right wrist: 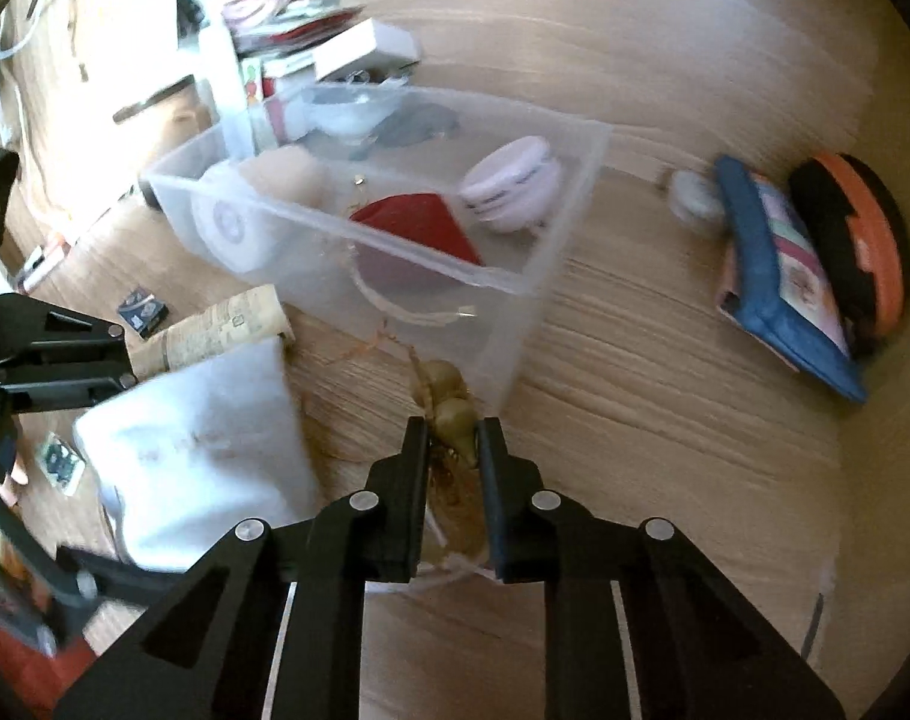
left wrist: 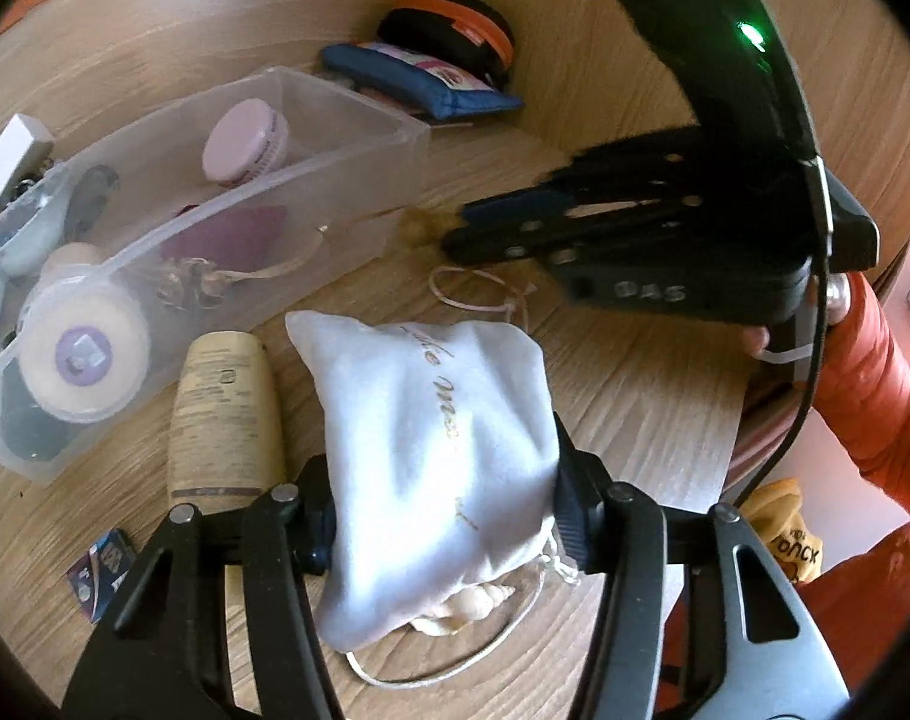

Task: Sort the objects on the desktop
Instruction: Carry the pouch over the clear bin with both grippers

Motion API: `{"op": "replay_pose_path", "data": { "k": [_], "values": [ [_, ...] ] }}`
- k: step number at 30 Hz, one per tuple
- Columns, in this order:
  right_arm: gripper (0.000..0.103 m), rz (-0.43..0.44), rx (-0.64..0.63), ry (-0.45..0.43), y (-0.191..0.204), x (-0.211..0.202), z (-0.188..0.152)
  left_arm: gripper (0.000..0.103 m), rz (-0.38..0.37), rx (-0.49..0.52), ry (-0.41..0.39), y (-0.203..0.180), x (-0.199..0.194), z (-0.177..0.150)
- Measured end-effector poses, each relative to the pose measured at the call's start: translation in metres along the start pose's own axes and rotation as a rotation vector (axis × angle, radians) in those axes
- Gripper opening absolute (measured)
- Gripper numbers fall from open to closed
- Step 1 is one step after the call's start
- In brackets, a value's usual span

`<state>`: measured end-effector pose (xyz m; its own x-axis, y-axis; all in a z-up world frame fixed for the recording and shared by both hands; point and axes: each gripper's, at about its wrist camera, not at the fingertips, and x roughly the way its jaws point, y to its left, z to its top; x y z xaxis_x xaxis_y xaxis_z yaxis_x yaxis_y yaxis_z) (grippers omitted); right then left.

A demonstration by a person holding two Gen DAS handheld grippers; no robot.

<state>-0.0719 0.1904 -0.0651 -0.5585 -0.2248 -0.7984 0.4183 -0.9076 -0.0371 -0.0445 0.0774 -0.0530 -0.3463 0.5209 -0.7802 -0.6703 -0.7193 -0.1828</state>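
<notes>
Left tongs [left wrist: 443, 516] clamped on white pouch [left wrist: 437, 450], tube [left wrist: 227, 414] just left of them. Right tongs [right wrist: 452, 450] pinch a gold trinket [right wrist: 449, 408] at the clear bin's [right wrist: 515, 324] near corner; wallet [right wrist: 779, 276] far right.

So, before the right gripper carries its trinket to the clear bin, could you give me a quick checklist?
1. Right gripper shut on the gold trinket: ok.
2. Trinket's cord free of snags: cannot tell; it trails on the table.
3. Left gripper shut on the white pouch: ok.
4. Clear bin open on top: ok.
5. Room in the bin beside the pink tin: ok.
6. Shells staying inside the pouch: not ok, some show at its mouth.
</notes>
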Motion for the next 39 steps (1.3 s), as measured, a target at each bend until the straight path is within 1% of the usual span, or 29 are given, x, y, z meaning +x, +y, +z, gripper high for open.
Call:
{"op": "replay_pose_path", "data": {
  "k": [3, 7, 10, 12, 17, 21, 23, 27, 30, 33, 36, 39],
  "values": [
    [0.015, -0.028, 0.029, -0.011, -0.008, -0.015, -0.008, 0.055, -0.026, -0.049, -0.018, 0.007, -0.006, -0.002],
    [0.015, -0.067, 0.069, -0.019, -0.018, -0.031, -0.018, 0.055, -0.048, -0.121, -0.061, 0.011, -0.020, -0.005],
    [0.015, -0.074, 0.092, -0.029, -0.023, -0.042, -0.022, 0.055, -0.061, -0.155, -0.106, 0.018, -0.031, 0.003],
    [0.015, -0.081, 0.098, -0.039, -0.023, -0.047, -0.022, 0.055, -0.069, -0.168, -0.139, 0.021, -0.043, 0.005],
    [0.015, -0.089, 0.101, -0.085, -0.019, -0.070, -0.017, 0.055, -0.054, -0.190, -0.195, 0.026, -0.063, 0.015],
    [0.015, -0.105, 0.101, -0.125, -0.017, -0.087, -0.011, 0.055, -0.068, -0.223, -0.244, 0.036, -0.079, 0.022],
    [0.015, -0.109, 0.101, -0.142, -0.016, -0.095, -0.007, 0.055, -0.059, -0.234, -0.276, 0.042, -0.090, 0.025],
    [0.015, -0.106, 0.095, -0.175, -0.013, -0.107, 0.003, 0.055, -0.039, -0.264, -0.311, 0.054, -0.102, 0.034],
    [0.015, -0.095, 0.084, -0.186, -0.010, -0.110, 0.011, 0.055, -0.053, -0.291, -0.325, 0.066, -0.112, 0.043],
    [0.015, -0.105, 0.067, -0.183, -0.004, -0.107, 0.019, 0.055, -0.021, -0.298, -0.347, 0.078, -0.122, 0.052],
    [0.015, -0.116, 0.058, -0.177, 0.001, -0.104, 0.026, 0.055, -0.008, -0.323, -0.365, 0.094, -0.131, 0.058],
    [0.015, -0.120, 0.055, -0.178, 0.001, -0.102, 0.032, 0.055, 0.056, -0.359, -0.359, 0.117, -0.133, 0.066]
  ]
}}
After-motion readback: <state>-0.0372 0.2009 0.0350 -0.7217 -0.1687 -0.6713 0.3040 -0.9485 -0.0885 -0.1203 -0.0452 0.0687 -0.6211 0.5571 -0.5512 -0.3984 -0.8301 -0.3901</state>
